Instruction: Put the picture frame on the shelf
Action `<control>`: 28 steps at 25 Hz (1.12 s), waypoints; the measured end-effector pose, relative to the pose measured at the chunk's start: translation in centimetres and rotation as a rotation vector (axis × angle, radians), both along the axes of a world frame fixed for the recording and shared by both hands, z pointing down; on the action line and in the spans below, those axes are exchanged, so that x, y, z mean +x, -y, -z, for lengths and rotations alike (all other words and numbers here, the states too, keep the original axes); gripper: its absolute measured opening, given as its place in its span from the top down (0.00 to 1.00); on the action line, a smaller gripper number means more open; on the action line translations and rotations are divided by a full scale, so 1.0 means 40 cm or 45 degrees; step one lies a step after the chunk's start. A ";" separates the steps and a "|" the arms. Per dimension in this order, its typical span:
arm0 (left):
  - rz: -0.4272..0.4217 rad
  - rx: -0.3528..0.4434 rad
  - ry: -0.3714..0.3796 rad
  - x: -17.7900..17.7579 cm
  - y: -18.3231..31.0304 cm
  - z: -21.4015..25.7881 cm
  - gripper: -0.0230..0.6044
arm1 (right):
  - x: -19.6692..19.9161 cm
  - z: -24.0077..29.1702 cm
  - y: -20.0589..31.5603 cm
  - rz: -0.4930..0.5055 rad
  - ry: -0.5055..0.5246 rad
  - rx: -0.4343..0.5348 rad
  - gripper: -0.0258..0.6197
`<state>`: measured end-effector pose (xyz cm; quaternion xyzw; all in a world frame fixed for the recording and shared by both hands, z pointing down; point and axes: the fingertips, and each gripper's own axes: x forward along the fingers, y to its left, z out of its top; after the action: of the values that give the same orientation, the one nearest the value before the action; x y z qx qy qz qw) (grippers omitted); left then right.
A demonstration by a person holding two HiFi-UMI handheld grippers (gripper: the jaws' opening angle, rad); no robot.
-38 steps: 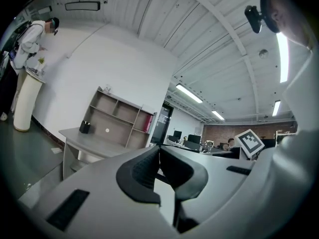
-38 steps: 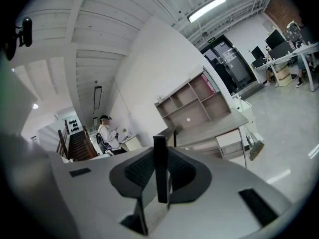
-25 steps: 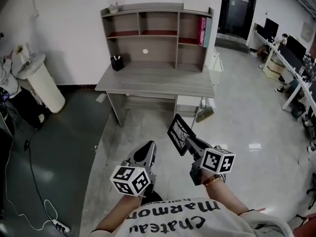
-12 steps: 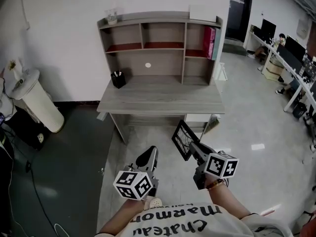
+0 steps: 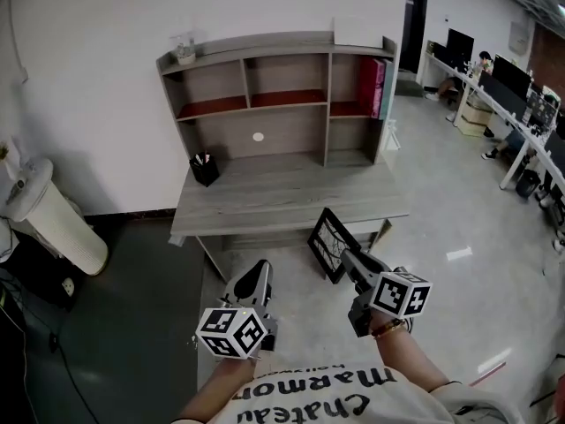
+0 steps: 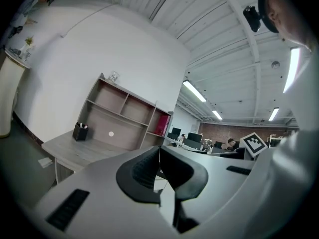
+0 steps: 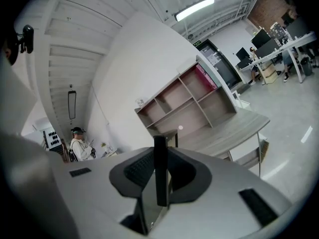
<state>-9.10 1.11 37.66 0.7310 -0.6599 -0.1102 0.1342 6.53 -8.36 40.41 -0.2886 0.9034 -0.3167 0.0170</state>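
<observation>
A black picture frame (image 5: 332, 244) is clamped edge-on in my right gripper (image 5: 351, 256), held in the air just in front of the grey desk's front edge; in the right gripper view the frame (image 7: 160, 171) stands as a dark bar between the jaws. The grey shelf unit (image 5: 274, 95) sits on the desk (image 5: 282, 197) against the white wall, with open compartments in two rows. My left gripper (image 5: 254, 276) hovers lower left of the frame, jaws closed with nothing between them (image 6: 159, 158).
A black pen holder (image 5: 205, 169) stands on the desk's left side. Pink and teal books (image 5: 372, 87) fill the shelf's upper right compartment. A white bin (image 5: 53, 223) stands at the left on the dark floor. Office desks with monitors (image 5: 508, 87) lie far right.
The desk and shelf have come nearer and lower in the head view. Both grippers kept their pose, the frame still held in the right one.
</observation>
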 end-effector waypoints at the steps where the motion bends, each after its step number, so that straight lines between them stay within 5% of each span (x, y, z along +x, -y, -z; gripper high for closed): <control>1: -0.016 0.002 0.003 -0.007 0.011 0.002 0.94 | -0.001 -0.004 0.006 -0.014 0.007 -0.010 0.83; 8: -0.069 0.009 0.025 -0.050 0.028 -0.006 0.94 | -0.023 -0.022 0.029 -0.082 0.005 -0.031 0.83; 28: 0.144 0.035 -0.009 -0.289 0.139 -0.004 0.94 | -0.256 0.010 0.205 0.086 0.010 0.018 0.83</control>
<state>-20.65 -4.44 37.83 0.6939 -0.6981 -0.1293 0.1200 -3.69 -16.58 40.01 -0.2568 0.9147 -0.3118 0.0119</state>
